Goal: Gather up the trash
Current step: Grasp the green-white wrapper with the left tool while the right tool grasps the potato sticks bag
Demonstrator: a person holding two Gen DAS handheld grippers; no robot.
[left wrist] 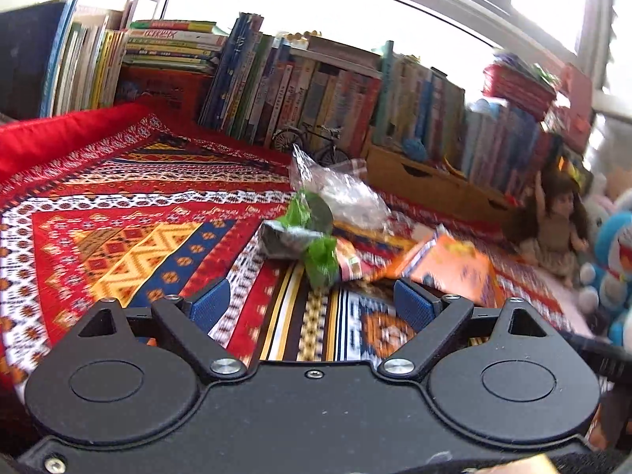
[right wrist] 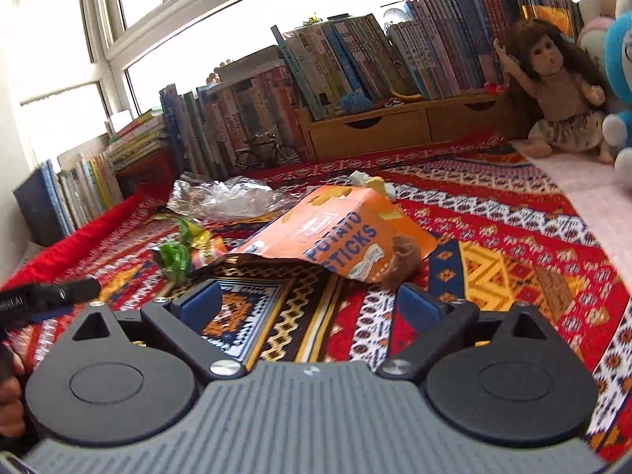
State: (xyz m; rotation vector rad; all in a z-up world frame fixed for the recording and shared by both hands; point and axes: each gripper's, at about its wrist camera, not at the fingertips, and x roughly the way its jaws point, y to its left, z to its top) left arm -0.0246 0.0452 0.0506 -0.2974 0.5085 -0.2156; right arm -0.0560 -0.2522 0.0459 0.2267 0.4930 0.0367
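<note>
Trash lies in a loose pile on the patterned cloth (left wrist: 118, 237). There is a crumpled clear plastic bag (left wrist: 339, 191) (right wrist: 229, 197), a green and silver wrapper (left wrist: 304, 237) (right wrist: 175, 254), a small orange wrapper (left wrist: 349, 262) (right wrist: 207, 254) and an orange "Potato Sticks" box (left wrist: 450, 266) (right wrist: 339, 233). A brown crumpled lump (right wrist: 403, 262) rests against the box. My left gripper (left wrist: 314, 304) is open above the cloth, short of the green wrapper, with nothing between its blue pads. My right gripper (right wrist: 312, 304) is open just short of the box, also holding nothing.
Rows of books (left wrist: 300, 87) (right wrist: 355, 63) line the window side, with a small model bicycle (left wrist: 312, 144) (right wrist: 268, 154) and a wooden drawer unit (right wrist: 399, 126) in front. A doll (right wrist: 553, 91) (left wrist: 557, 217) and blue plush toys (left wrist: 616, 245) sit at the right.
</note>
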